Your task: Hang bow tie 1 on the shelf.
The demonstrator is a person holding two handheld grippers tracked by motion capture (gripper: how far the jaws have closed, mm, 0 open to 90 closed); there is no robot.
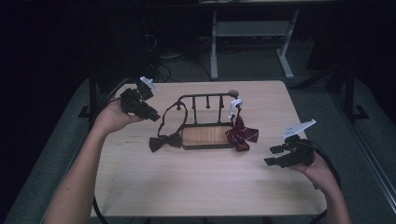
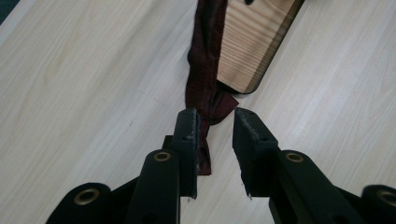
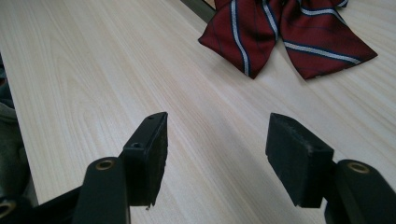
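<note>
**On the table: dark bow tie under the left gripper's nose, jaws parted**

On the table (image 1: pixel 140 186), the dark bow tie (image 1: pixel 165 142) lies just left of the wooden-base rack (image 1: pixel 207 136), its strap looped up onto the rack's rail. In the left gripper view the tie's dark fabric (image 2: pixel 201 79) runs from the wooden base down between the jaw tips of the left gripper (image 2: pixel 216 122). The fabric passes beside the left-hand jaw; the right-hand jaw stands clear of it. Jaws narrowly parted, not clamping (contact with the one pad can't be ruled out). In the high view the left gripper (image 1: pixel 152 114) sits up-left of the tie.

The right gripper (image 3: pixel 217 133) has wide jaws with nothing between them. It hovers over bare table, with the red striped bow tie (image 3: pixel 280 32) ahead of it, well apart.
</note>
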